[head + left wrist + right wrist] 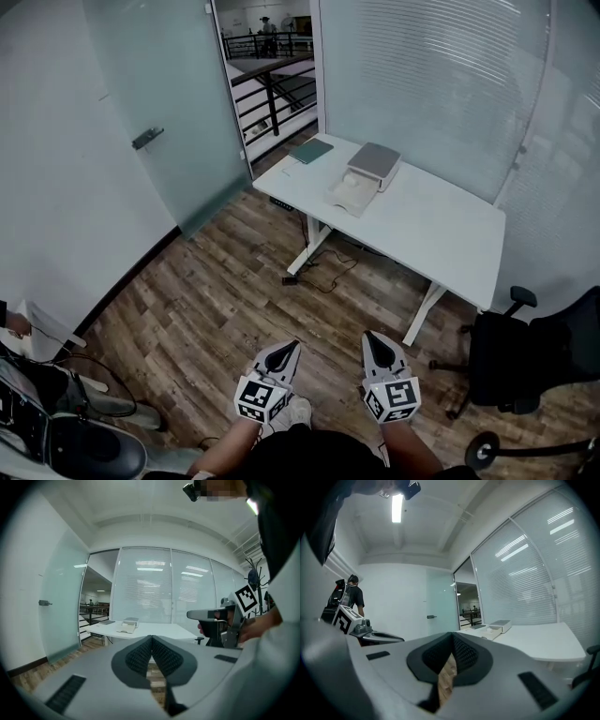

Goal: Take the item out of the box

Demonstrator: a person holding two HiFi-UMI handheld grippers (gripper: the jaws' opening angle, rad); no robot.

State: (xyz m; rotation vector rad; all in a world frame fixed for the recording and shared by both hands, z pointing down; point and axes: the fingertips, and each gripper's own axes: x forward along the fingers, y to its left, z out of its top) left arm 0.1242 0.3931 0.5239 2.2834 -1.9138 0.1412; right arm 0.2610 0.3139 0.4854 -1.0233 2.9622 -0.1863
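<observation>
An open white box (364,178) with a grey lid lies on the white desk (441,234) far ahead; its open tray faces me. It also shows small in the left gripper view, box (127,625), and in the right gripper view, box (496,627). What lies in it is too small to tell. My left gripper (290,348) and right gripper (371,339) are held side by side low in the head view, over the wood floor, well short of the desk. Both are shut with nothing between the jaws, tips touching at left gripper (152,638) and right gripper (453,636).
A green flat book or folder (310,150) lies at the desk's far left corner. A black office chair (525,361) stands right of the desk. A frosted glass door (169,112) stands open at left. Cables lie on the floor (216,300) under the desk. A person stands behind at left (352,597).
</observation>
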